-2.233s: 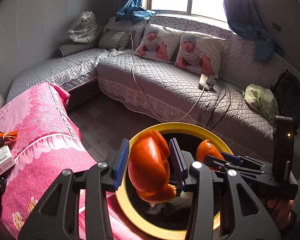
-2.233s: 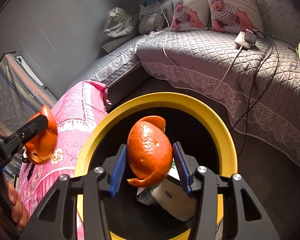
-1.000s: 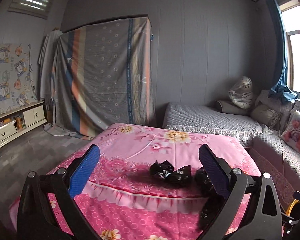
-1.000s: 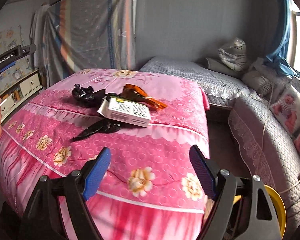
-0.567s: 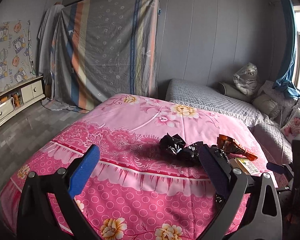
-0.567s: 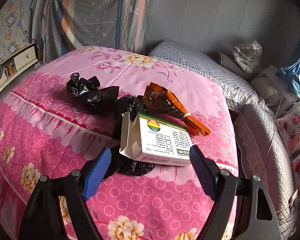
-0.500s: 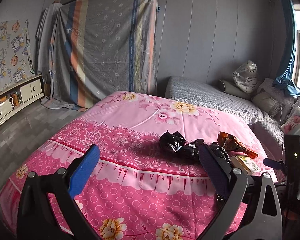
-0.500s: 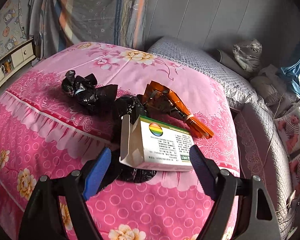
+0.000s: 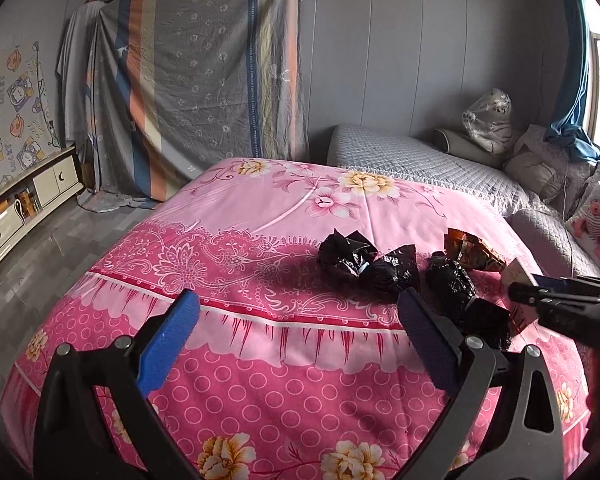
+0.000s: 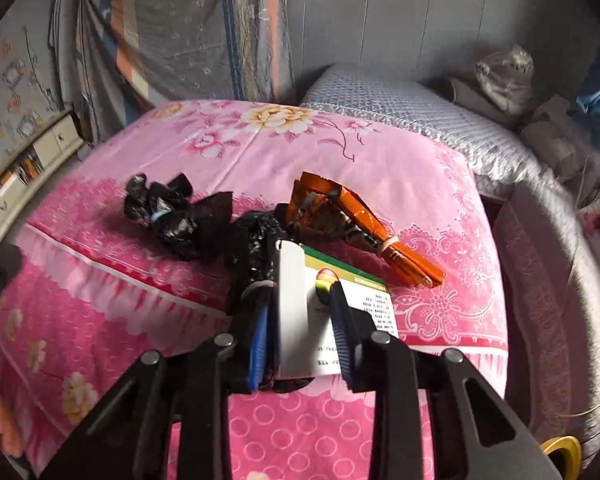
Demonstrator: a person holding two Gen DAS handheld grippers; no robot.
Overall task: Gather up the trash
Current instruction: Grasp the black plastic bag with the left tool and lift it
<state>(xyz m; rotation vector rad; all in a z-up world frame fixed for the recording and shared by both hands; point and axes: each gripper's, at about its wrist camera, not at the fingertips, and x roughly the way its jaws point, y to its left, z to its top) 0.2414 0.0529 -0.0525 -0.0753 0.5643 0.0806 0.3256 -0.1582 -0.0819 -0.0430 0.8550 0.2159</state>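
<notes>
My right gripper is shut on the end of a white cardboard box with a green stripe, on the pink flowered bedspread. Crumpled black plastic bags and an orange wrapper lie just behind the box. My left gripper is open and empty above the bedspread's near edge. In the left wrist view the black bags and the orange wrapper lie ahead to the right, and the right gripper reaches in from the right onto the box.
A grey quilted sofa runs along the far right with cushions and a wrapped toy tiger. A striped cloth covers furniture at the back. A low cabinet stands at left. The yellow bin rim shows at the bottom right.
Both grippers dropped their orange peels at the yellow bin and turned to the bed. My right gripper has moved in and closed on the white box. The left gripper stays open.
</notes>
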